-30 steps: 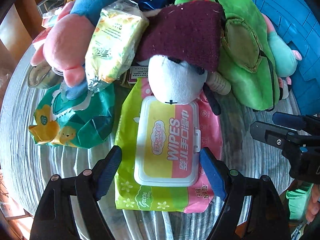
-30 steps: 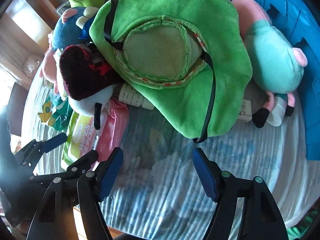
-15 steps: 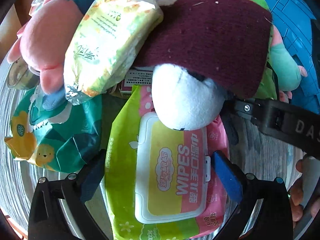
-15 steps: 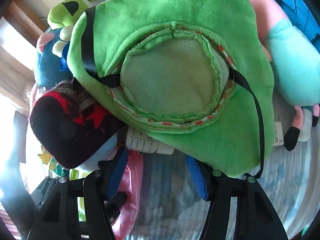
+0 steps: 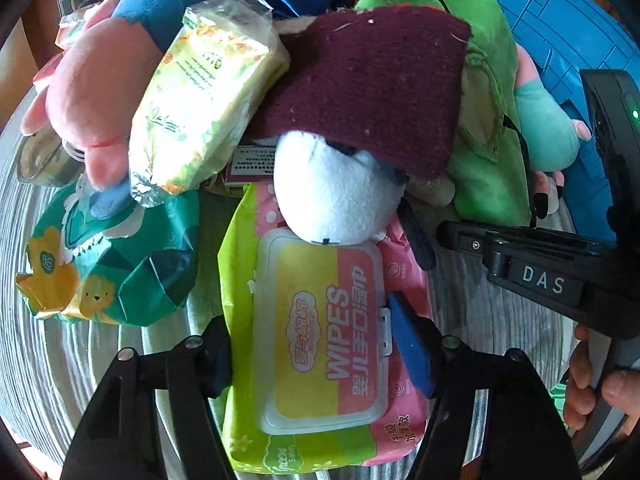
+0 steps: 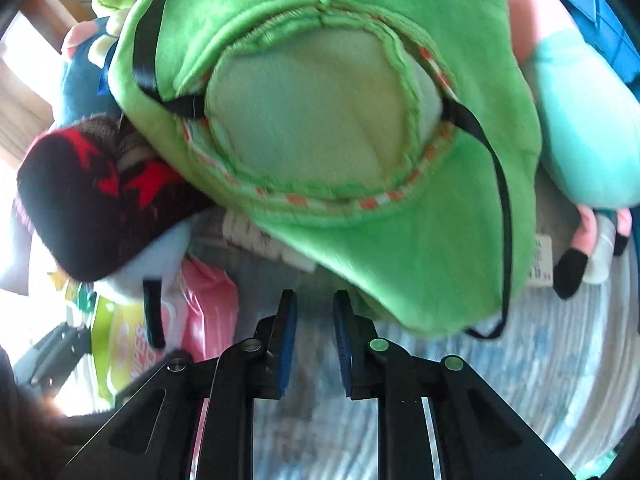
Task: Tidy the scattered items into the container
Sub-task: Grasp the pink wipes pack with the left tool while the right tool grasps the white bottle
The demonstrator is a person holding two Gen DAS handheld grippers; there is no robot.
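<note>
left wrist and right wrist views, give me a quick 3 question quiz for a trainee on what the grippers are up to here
1. What lies between the fingers of the left gripper?
A. wipes pack
B. tin can
C. nothing

2. True or false: the jaws of the right gripper stand wide apart.

3. Name the large thing just ahead of the right gripper.

Key
1. A. The jaws have just been closing, and the pads now sit against the pack's sides.
2. False. They have just closed to a narrow gap, with nothing visibly between them.
3. The green hat.
</note>
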